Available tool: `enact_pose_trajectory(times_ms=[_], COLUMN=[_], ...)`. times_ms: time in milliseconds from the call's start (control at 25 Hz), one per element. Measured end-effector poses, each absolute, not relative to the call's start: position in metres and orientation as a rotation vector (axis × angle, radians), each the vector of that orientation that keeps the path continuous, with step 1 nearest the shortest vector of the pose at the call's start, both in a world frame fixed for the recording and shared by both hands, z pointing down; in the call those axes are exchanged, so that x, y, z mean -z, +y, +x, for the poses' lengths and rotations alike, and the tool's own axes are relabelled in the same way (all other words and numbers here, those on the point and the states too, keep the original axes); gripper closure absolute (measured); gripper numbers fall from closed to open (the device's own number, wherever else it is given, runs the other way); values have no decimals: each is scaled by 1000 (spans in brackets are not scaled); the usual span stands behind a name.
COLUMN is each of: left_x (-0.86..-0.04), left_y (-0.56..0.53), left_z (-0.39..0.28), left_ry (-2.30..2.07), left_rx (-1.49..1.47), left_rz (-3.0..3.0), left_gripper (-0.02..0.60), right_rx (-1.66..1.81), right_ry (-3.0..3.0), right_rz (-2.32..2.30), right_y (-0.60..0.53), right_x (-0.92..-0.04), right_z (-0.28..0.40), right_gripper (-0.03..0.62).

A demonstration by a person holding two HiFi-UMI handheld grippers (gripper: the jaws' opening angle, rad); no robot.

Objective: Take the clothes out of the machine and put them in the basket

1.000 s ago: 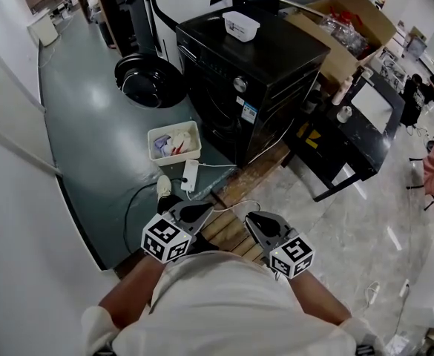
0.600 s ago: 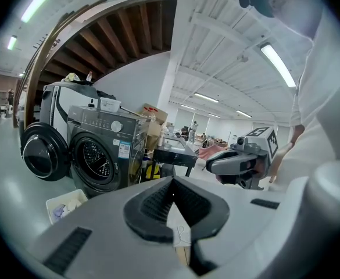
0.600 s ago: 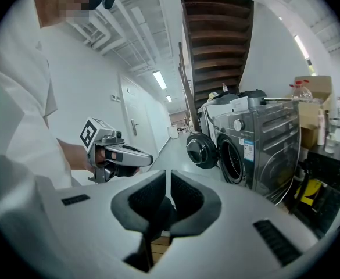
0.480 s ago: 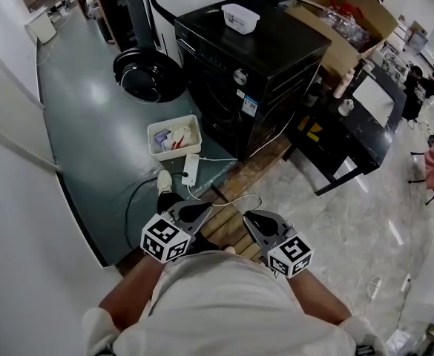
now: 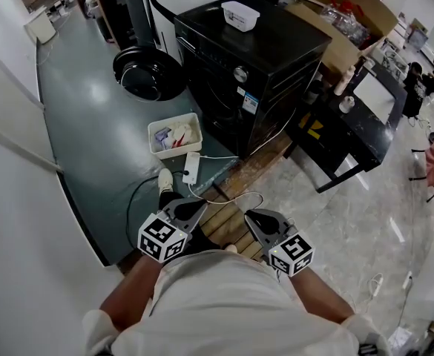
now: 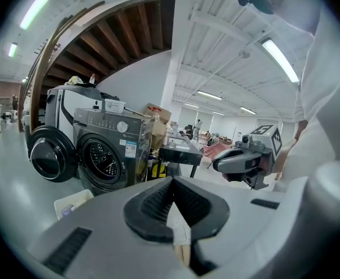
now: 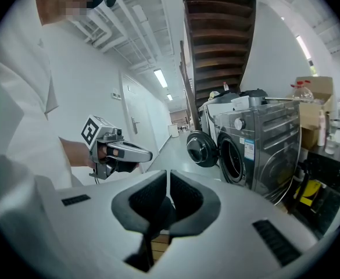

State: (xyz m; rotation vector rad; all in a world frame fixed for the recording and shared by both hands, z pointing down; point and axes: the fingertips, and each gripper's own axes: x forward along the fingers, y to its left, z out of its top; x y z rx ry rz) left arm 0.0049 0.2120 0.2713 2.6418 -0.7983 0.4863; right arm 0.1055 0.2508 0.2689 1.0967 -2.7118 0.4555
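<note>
The black washing machine [image 5: 254,73] stands ahead with its round door [image 5: 148,73] swung open to the left; its drum opening [image 6: 102,156] looks dark and I cannot make out clothes inside. A small white basket [image 5: 165,132] sits on the floor in front of it, with a few items in it. Both grippers hang close to my body, well short of the machine. My left gripper [image 5: 194,208] [image 6: 171,182] is shut and empty. My right gripper [image 5: 254,219] [image 7: 167,179] shows a thin slit between its closing jaws, with nothing between them.
A white power strip [image 5: 191,170] and loose cables lie on the floor between me and the basket. To the right of the machine stand a black table [image 5: 350,132] and an open cardboard box [image 5: 350,21]. A white tub [image 5: 240,15] rests on top of the machine. A white wall runs along the left.
The head view has drifted slightly, so the machine and basket sit a little higher in the picture. Both grippers stay where they were.
</note>
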Motion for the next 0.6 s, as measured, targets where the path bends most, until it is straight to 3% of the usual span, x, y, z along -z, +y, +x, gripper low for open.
enact_pose_trajectory(times_ms=[600], left_x=[-269], left_y=[195], left_z=[4], left_ry=[-812], left_rx=[-557], left_rz=[2693], left_gripper=[583], right_rx=[-449], right_ry=[-2701], right_rz=[1121], right_y=[246], right_x=[-272], right_z=[113], right_gripper=[576])
